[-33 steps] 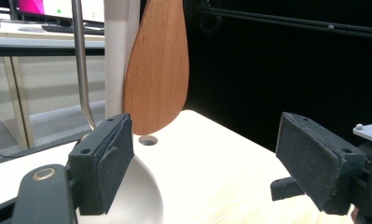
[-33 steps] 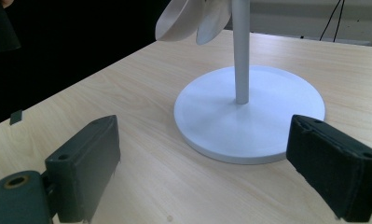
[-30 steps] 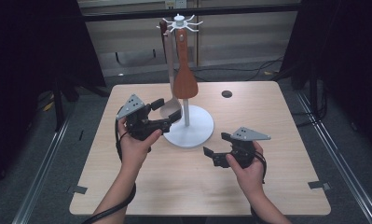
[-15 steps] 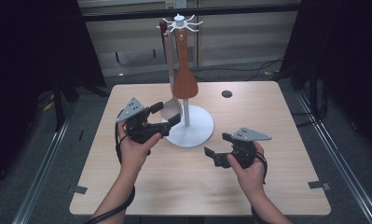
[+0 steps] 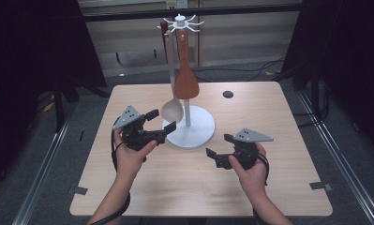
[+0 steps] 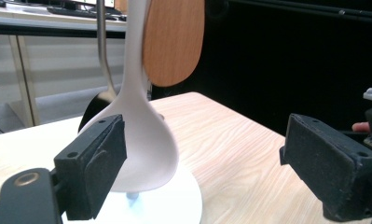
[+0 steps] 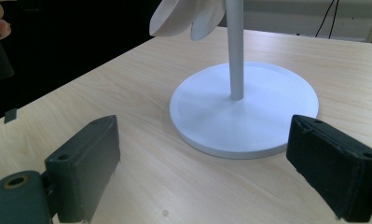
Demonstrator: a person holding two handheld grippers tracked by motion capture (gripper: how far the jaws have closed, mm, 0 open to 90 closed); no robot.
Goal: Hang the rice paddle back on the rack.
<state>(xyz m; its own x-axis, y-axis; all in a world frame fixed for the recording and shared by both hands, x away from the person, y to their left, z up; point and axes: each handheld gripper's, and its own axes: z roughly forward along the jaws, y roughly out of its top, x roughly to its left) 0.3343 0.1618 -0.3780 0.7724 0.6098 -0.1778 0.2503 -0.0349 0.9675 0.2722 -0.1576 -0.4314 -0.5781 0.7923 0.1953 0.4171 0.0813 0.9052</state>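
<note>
My left gripper (image 5: pixel 160 120) had just been opening; jaws now stood wide, with the pale spoon (image 5: pixel 172 110) bowl just beside one pad, not pinched. Compared with a second earlier the hand had barely shifted. Spoon hung from the rack (image 5: pixel 189 132) by its handle, next to the wooden spatula (image 5: pixel 186 82). I judged it released, hang done. My right gripper (image 5: pixel 219 150) sat wide and empty near the base.

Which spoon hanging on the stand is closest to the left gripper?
The pale ladle, hanging just by the left gripper. The brown wooden spatula hangs higher and farther back.
</note>
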